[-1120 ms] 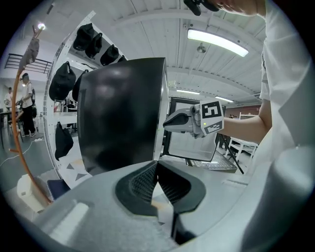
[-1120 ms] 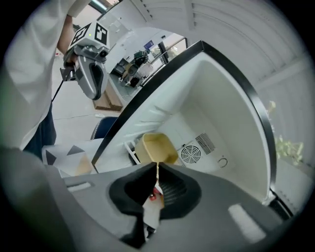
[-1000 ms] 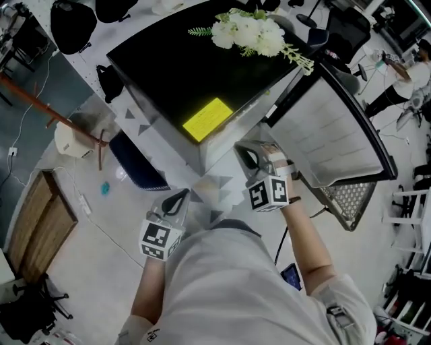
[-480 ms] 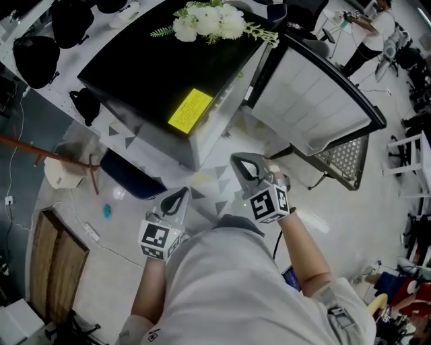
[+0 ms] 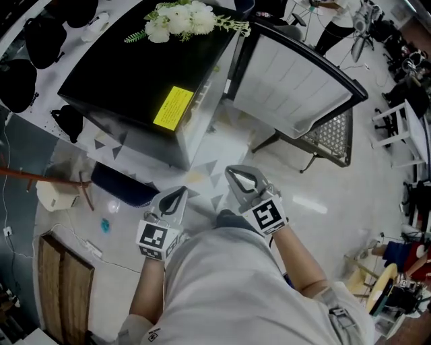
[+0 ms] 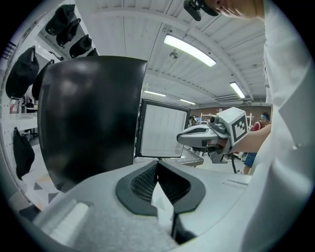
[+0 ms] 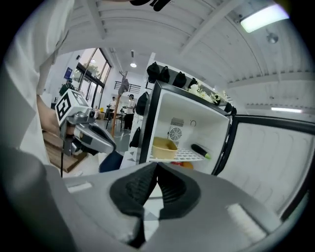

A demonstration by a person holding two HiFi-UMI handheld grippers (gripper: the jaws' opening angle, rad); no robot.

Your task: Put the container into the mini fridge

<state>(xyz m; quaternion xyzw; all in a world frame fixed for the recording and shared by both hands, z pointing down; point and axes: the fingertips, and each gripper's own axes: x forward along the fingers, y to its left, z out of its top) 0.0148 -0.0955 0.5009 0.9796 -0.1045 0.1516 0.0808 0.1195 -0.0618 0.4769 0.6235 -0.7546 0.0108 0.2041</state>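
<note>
- yellow container [image 7: 165,147] sat inside the mini fridge [image 5: 128,81], on the white wire shelf [image 7: 189,156], beside a dark green-tipped thing [image 7: 202,150]. task item looked placed. agree?
- yes. both tongs were empty. left gripper [image 6: 157,166] had its jaws pressed together on nothing. right gripper [image 7: 156,171] same, tips meeting, nothing pinched.
- fridge door [image 5: 289,84] stood wide open, out to the person's right. both grippers hung low by the torso, well apart from the fridge.
- risk then?
- open door was my main worry. if a closing push came next, i judged it could go wrong: closed tips on that smooth door panel could slide off. a hard swing could also jolt the shelf and shift the container toward its edge.
- flowers [image 5: 178,17] lay on the fridge top too, a slam might knock them off.
- noted. couldn't tell what the orange item under the shelf was.
- skip it, too small.
</note>
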